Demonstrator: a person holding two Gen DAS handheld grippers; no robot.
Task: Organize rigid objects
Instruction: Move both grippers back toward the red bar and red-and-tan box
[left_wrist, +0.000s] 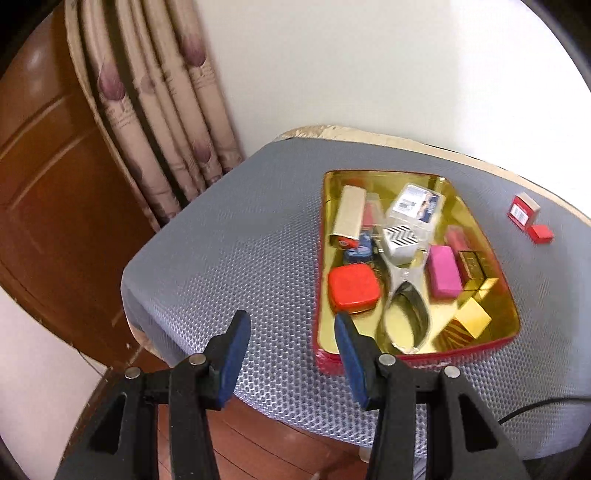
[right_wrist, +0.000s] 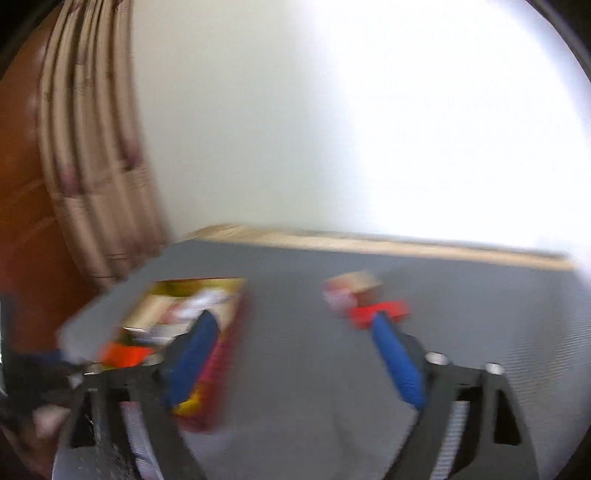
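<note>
Gray mat (left_wrist: 240, 258): only left view resolves tin's (left_wrist: 476, 352) contents.

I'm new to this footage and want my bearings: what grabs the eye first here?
A gold-lined red tray crammed with small things sits on the grey mat: a red rounded box at its near left, a pink block to the right. Two small red boxes lie apart on the mat, far right. The left gripper hovers empty at the tray's near edge.

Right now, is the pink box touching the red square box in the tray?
Apart. The left wrist view shows the pink box and red square box separated by metal tongs.
</note>
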